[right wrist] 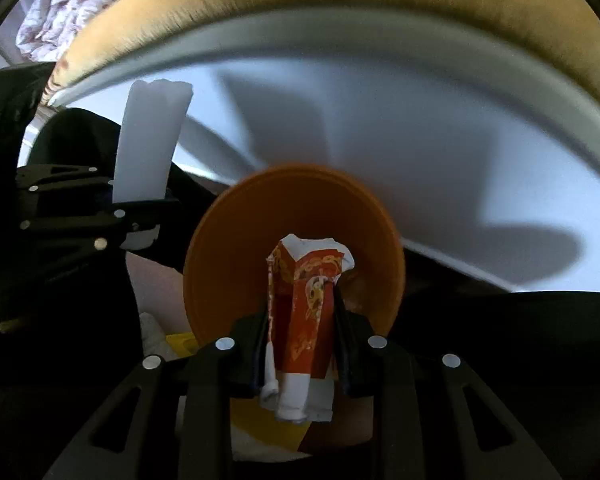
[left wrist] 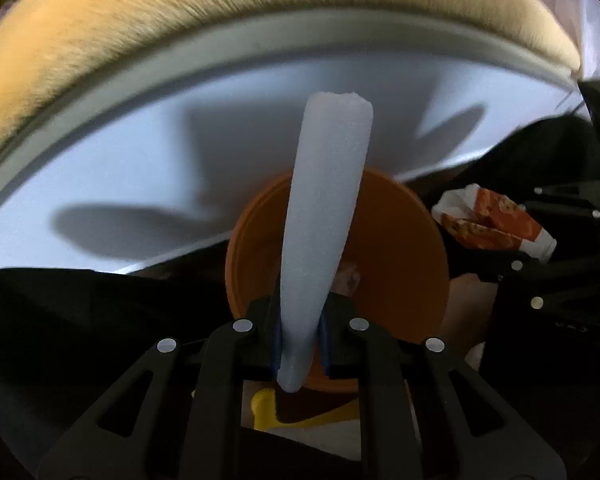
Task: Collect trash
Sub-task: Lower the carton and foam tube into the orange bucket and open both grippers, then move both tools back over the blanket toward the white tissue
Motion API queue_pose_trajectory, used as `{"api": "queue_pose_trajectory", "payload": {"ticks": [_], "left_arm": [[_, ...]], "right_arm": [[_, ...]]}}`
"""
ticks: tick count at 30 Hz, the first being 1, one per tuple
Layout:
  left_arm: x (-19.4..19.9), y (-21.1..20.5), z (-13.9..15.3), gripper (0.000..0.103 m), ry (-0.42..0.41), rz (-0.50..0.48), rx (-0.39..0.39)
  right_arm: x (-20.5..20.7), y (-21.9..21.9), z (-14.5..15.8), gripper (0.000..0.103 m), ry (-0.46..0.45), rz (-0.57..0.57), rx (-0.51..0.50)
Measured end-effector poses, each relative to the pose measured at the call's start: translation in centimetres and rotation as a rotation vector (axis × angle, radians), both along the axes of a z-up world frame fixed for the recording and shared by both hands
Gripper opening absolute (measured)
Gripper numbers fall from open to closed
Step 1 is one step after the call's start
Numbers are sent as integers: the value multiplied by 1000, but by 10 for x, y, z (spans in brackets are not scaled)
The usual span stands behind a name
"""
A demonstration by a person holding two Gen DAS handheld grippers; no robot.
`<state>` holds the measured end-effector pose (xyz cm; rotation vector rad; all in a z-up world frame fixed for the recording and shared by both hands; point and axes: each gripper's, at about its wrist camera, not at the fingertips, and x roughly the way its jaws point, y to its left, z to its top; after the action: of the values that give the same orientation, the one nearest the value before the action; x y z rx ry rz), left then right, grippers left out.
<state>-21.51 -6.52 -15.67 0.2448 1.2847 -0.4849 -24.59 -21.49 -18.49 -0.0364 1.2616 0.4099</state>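
My left gripper [left wrist: 300, 340] is shut on a long white foam strip [left wrist: 324, 216] that sticks up and forward, above an orange bin [left wrist: 404, 248]. My right gripper [right wrist: 300, 344] is shut on a crumpled red and white paper carton [right wrist: 308, 312], held above the same orange bin [right wrist: 228, 248]. The right gripper and its carton [left wrist: 492, 220] show at the right of the left wrist view. The left gripper with the foam strip [right wrist: 148, 144] shows at the left of the right wrist view.
A white table top [left wrist: 140, 168] with a grey rim lies behind the bin, and a tan furry rug [left wrist: 140, 20] beyond it. Yellow and white scraps [left wrist: 268, 408] lie below the bin. A patterned cloth [right wrist: 64, 4] is at the far left.
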Motion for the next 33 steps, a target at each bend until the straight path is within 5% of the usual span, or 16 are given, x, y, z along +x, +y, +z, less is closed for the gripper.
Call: {"api": "queue_pose_trajectory", "payload": {"ticks": [8, 10, 11, 24, 33], "left_arm": [[3, -9, -20, 21, 54, -22, 65], [3, -10, -25, 63, 70, -17, 111], [3, -8, -28, 71, 67, -11, 117], [-5, 4, 2, 72, 29, 3, 21], [-20, -2, 98, 73, -231, -52, -68]], "right_arm": [[3, 14, -17, 34, 56, 44, -17], [2, 15, -20, 59, 65, 39, -30], [2, 14, -19, 62, 55, 31, -37], [-11, -27, 28, 64, -29, -73, 10], [-15, -82, 118, 64, -229, -191, 59]]}}
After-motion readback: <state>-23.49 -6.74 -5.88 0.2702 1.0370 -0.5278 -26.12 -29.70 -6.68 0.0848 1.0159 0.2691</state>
